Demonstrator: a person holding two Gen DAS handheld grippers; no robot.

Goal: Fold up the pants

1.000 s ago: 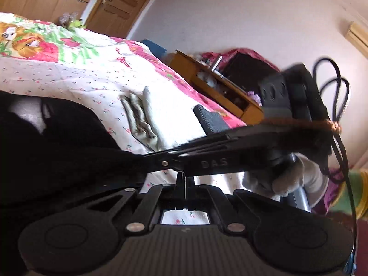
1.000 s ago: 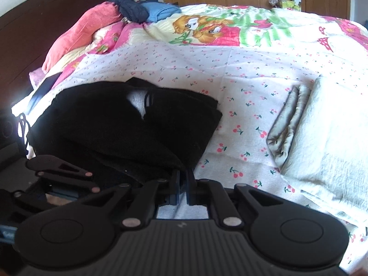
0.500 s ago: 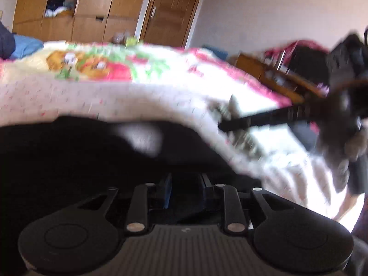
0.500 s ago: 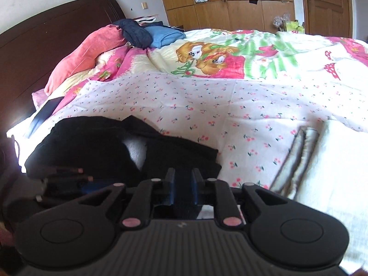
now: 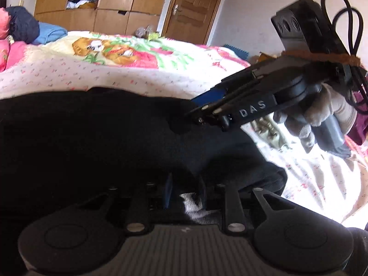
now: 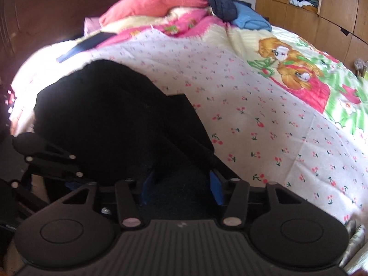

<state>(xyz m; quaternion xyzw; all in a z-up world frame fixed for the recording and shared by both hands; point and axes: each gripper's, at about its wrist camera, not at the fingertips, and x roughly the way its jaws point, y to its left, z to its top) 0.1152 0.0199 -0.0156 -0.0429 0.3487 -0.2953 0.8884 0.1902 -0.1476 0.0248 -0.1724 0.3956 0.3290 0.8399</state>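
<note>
Black pants [image 6: 110, 119] lie bunched on the bed [image 6: 264, 126]. Right gripper [image 6: 181, 186] is opening, cloth between its spread jaws; left gripper [image 5: 184, 191] is parted, pinching nothing. Best to clear both before smoothing the fold.

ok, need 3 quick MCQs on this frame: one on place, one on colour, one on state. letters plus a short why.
1. Where do the pants lie?
A. on the floor
B. on the cherry-print sheet
C. in the wardrobe

2. What colour are the pants?
A. black
B. pink
C. blue

3. How do the right gripper pads stand?
A. pinching cloth
B. apart over the cloth
C. out of view

Answers: 1 B, the sheet surrounds them. 2 A, uniformly dark fabric. 3 B, the blue pads show a gap, opening.
</note>
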